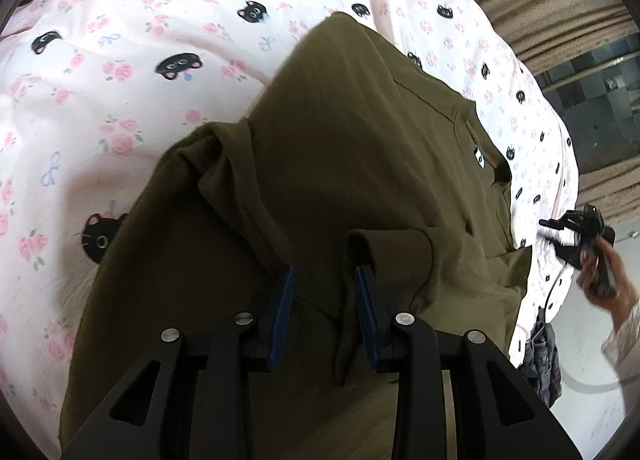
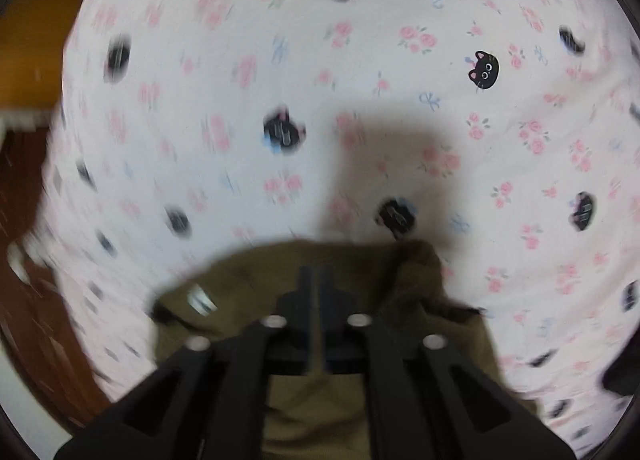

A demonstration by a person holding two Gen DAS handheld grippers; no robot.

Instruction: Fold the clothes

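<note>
Here, the left gripper (image 1: pixel 324 280) pinches a fold of the olive shirt (image 1: pixel 340 148), which stretches toward twelve o'clock over the cat-print sheet (image 1: pixel 120 60). At three o'clock the right gripper (image 2: pixel 318 280), blurred, has its fingers nearly together above the shirt's edge.

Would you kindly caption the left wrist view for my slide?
Left tool grips a fold of an olive-green shirt on a cat-and-rose print bedsheet.

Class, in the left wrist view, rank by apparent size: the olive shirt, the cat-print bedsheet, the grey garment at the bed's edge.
1. cat-print bedsheet
2. olive shirt, enlarged by nearness to the camera
3. grey garment, only partly visible
</note>
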